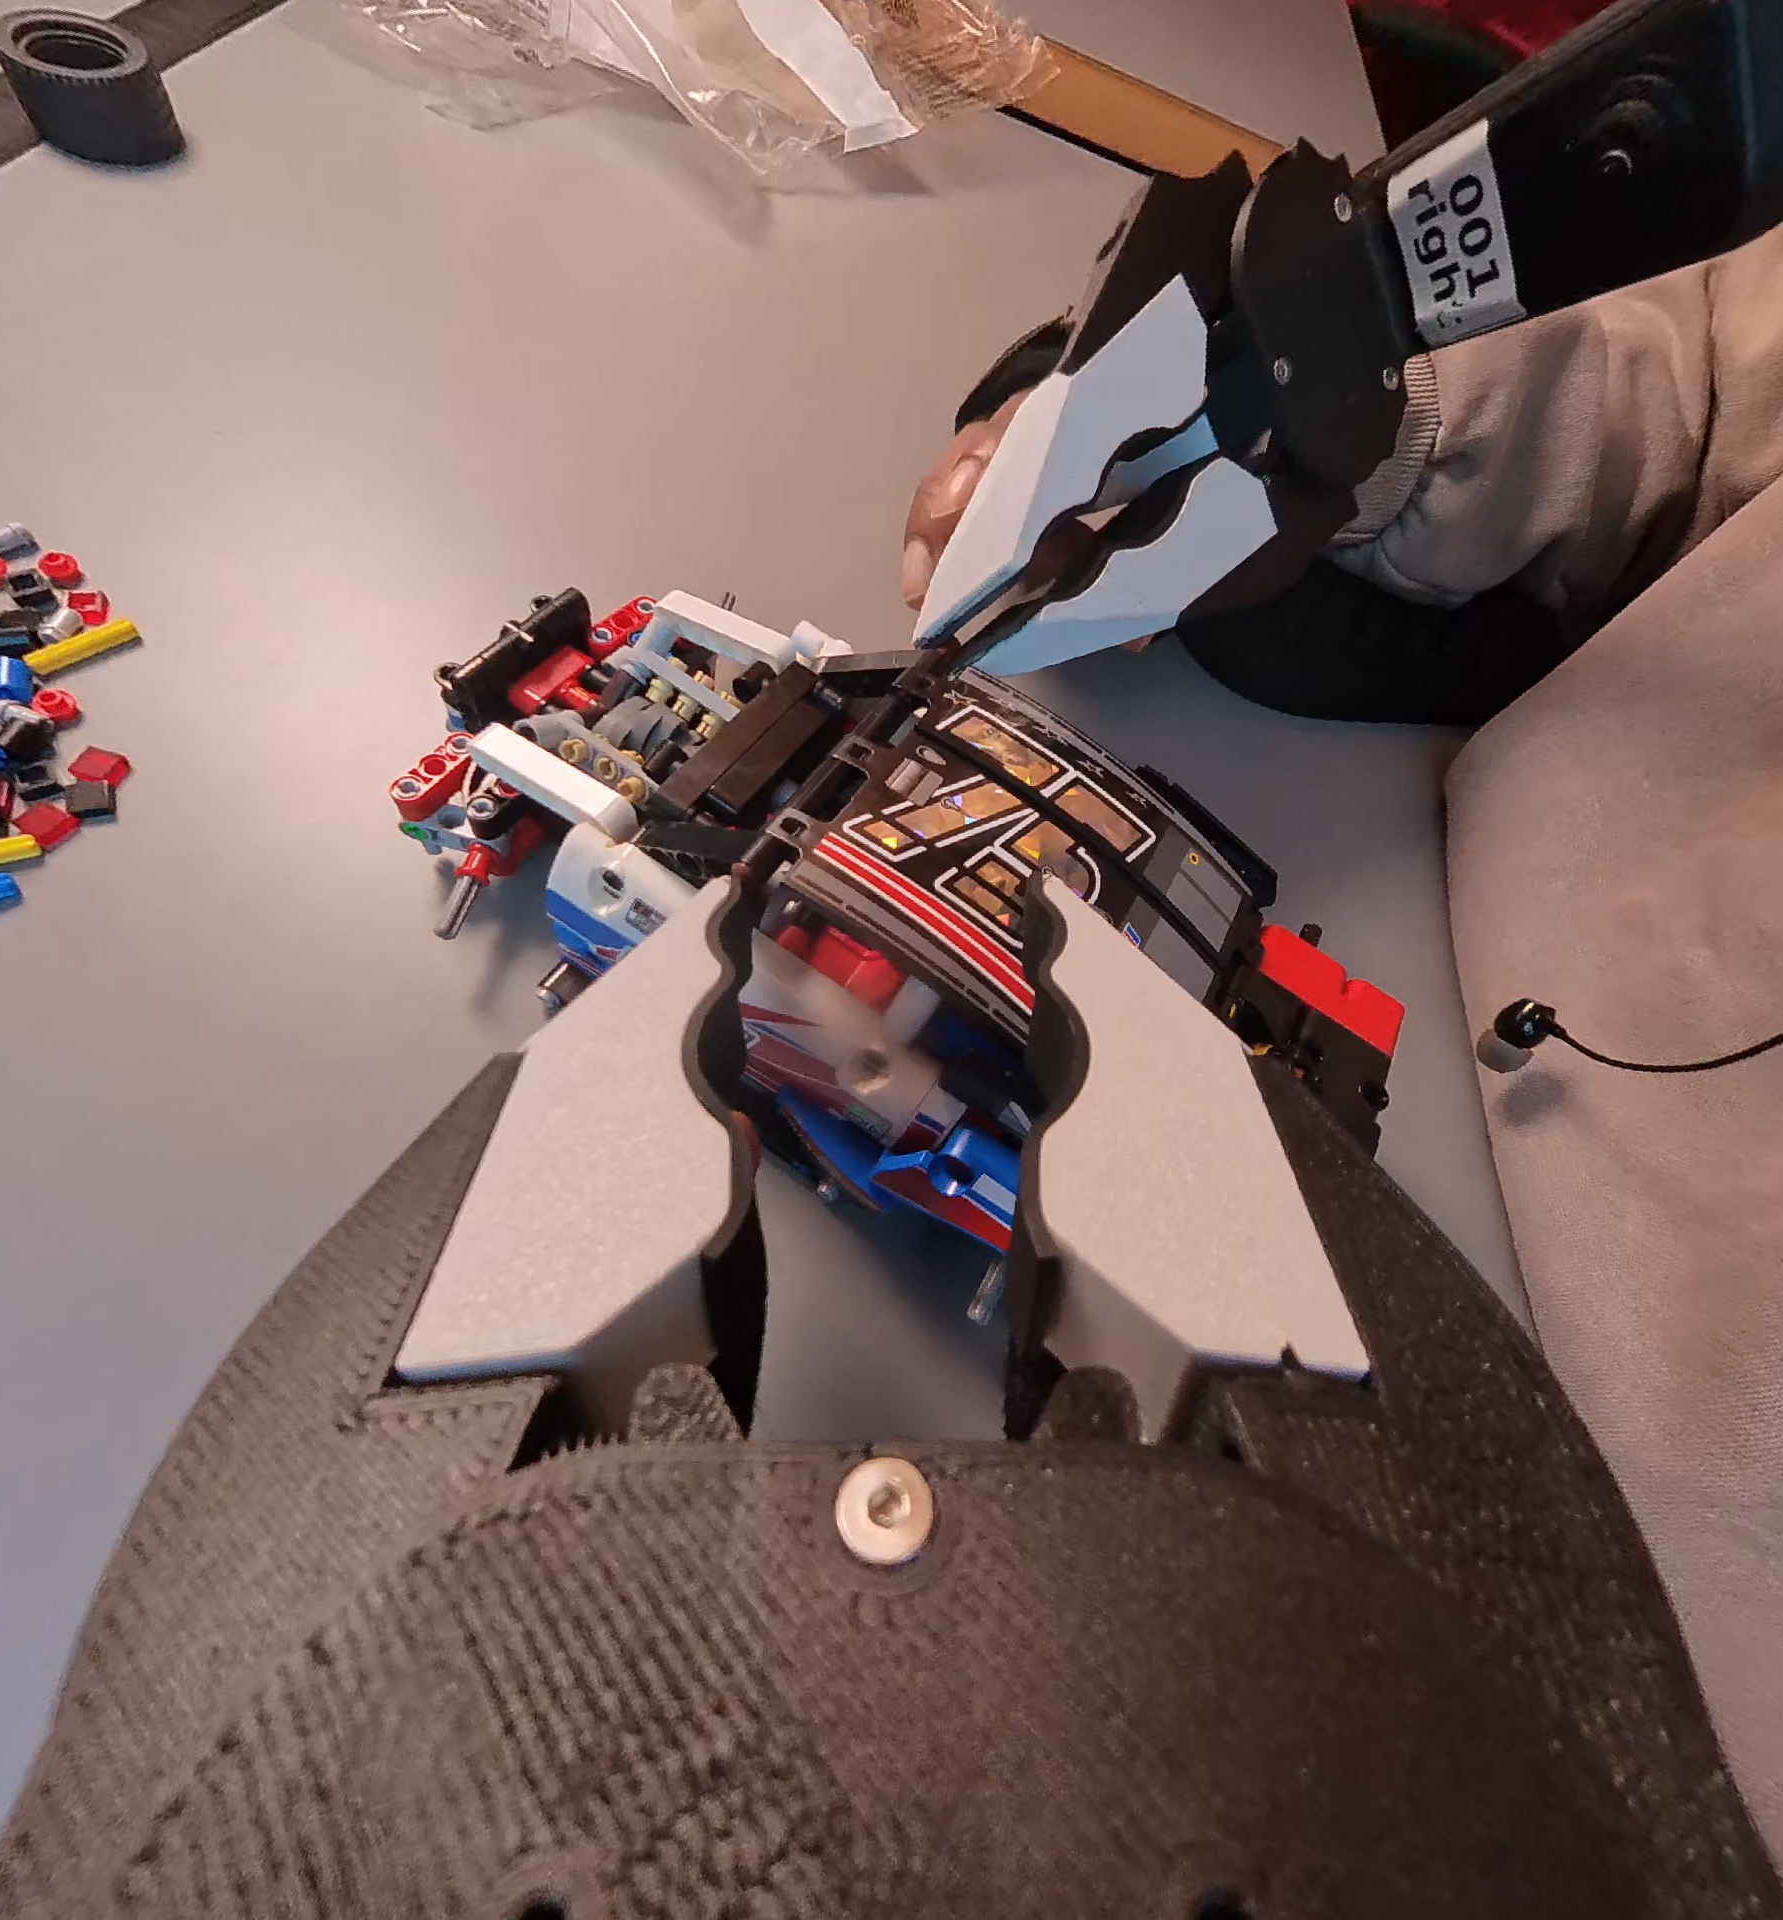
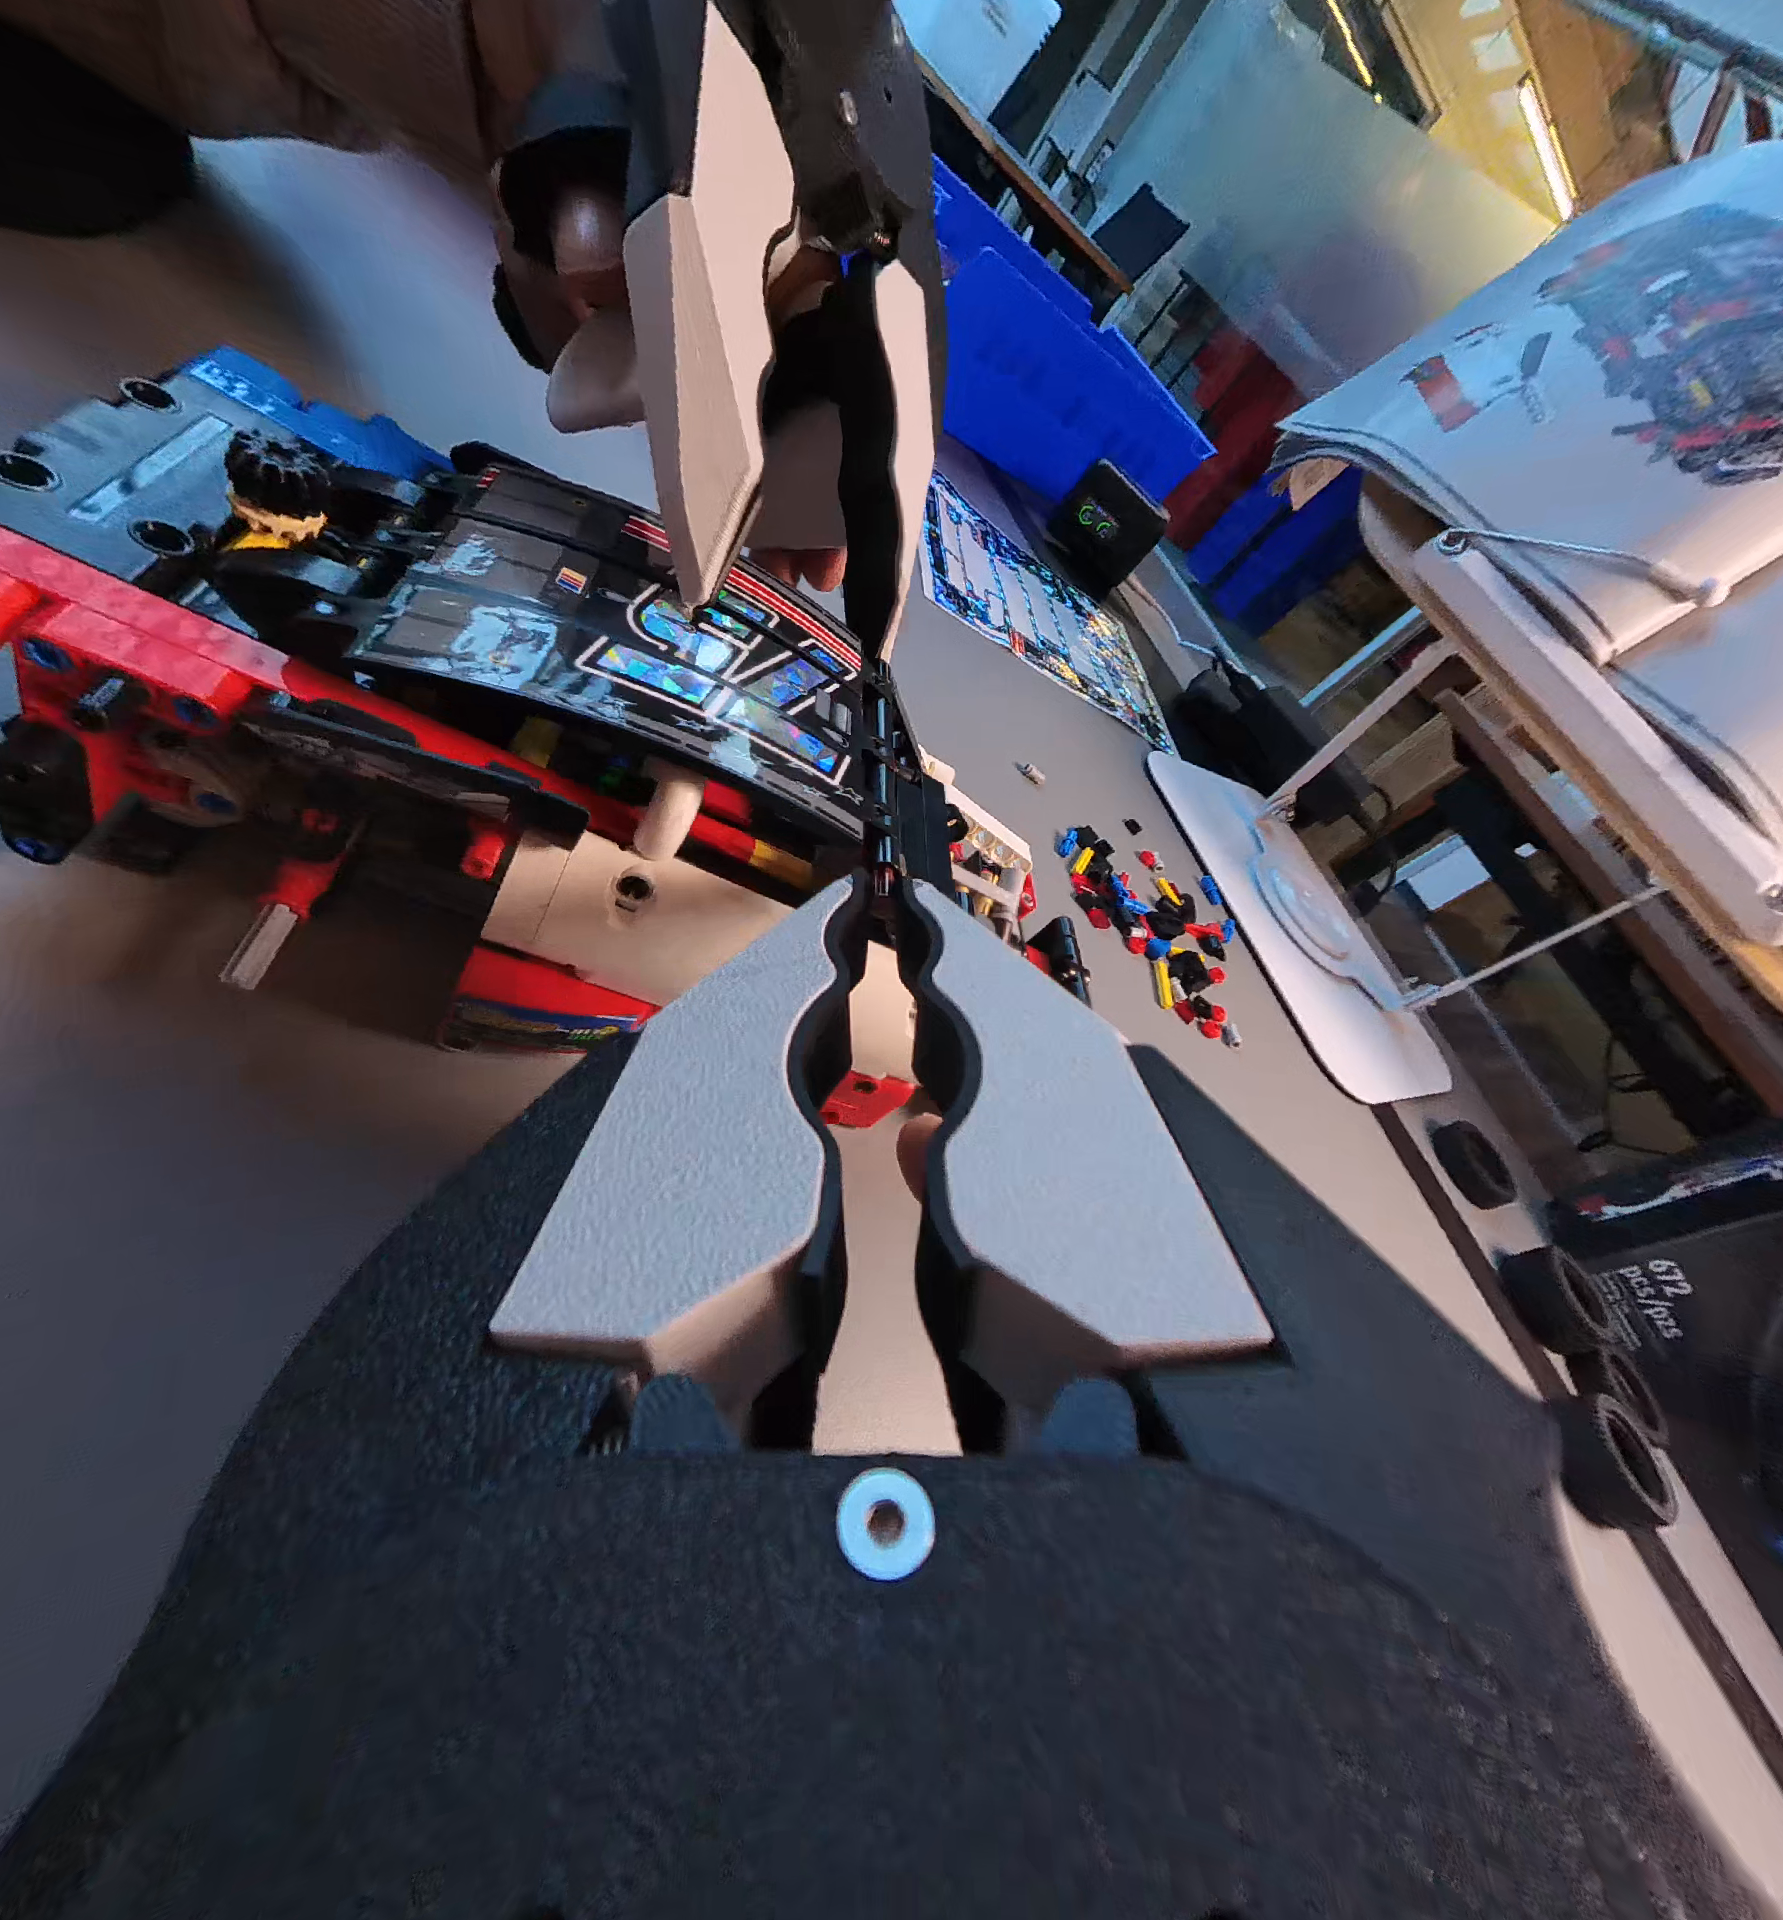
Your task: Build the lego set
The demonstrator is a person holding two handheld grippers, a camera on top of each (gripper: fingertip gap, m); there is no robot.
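Grey desk (image 1: 347,364), loose bricks (image 1: 14,717) off to the side. The lego car (image 1: 866,862) lies mid-desk: left tongs (image 1: 882,894) straddle its body, spread wide, and right tongs (image 1: 954,649) pinch a thin black beam (image 2: 882,790) at the roof edge. I'd brace firmly and press it in straight

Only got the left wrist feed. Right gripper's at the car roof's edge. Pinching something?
Observer: Yes. From its own camera, the right gripper is nearly closed on a thin black strip running along the roof edge.
Operator: Manual around?
Observer: An open booklet is propped on a stand, right of the loose bricks.
Operator: Sticker sheet?
Observer: A shiny sticker sheet lies flat beyond the car.
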